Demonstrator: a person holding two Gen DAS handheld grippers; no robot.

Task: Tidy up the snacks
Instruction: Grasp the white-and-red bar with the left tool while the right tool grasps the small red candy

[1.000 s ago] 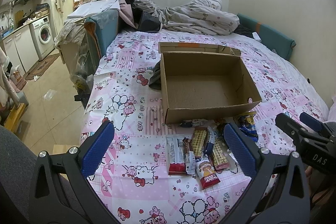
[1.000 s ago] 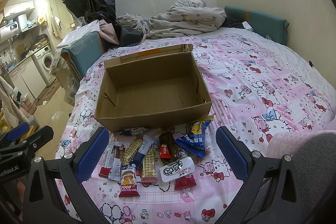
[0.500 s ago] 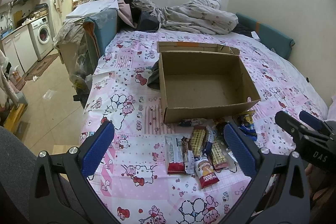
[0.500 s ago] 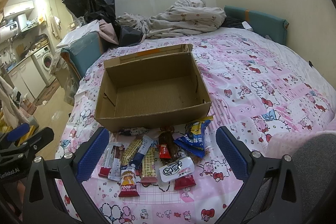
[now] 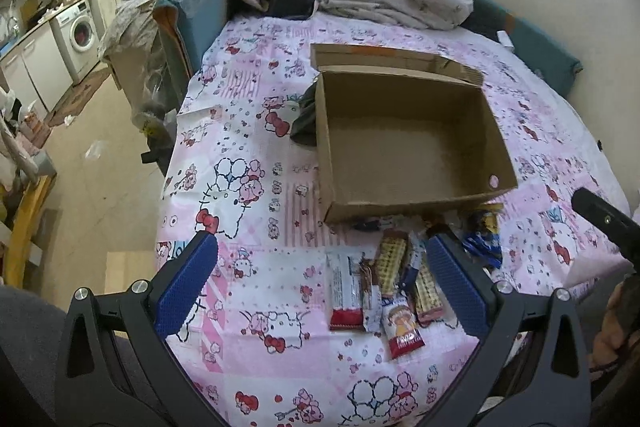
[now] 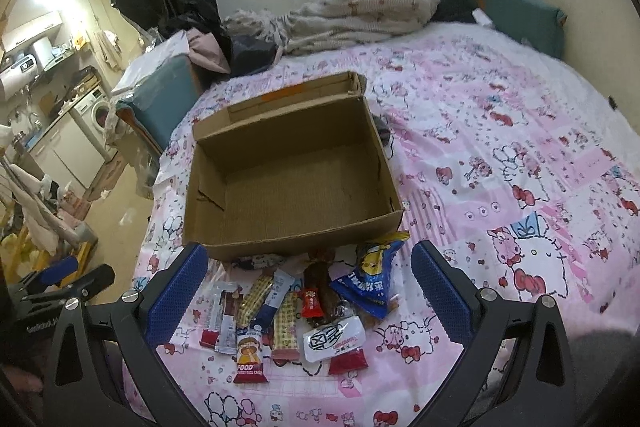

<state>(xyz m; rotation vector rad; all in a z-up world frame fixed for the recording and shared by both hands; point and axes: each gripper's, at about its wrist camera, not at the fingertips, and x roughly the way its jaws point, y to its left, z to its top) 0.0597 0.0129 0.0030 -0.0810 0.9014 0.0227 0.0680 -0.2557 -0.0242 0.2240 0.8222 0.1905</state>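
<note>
On a bed with a pink cartoon sheet (image 6: 500,155), snack packets (image 6: 296,307) lie just near of an open cardboard box (image 6: 288,167). Left gripper (image 5: 320,283) and right gripper (image 6: 304,291) hover wide apart, holding nothing.

"FOOD" is printed in white on the red snack packet (image 6: 250,357) lying between the fingers of the right tongs (image 6: 306,299), with a smaller line beneath that appears to read "SWEET RICE CAKE". Large characters are printed on the white packet (image 6: 333,338) just right of it, but cannot be read. Other wrapper markings are too small to be read.
</note>
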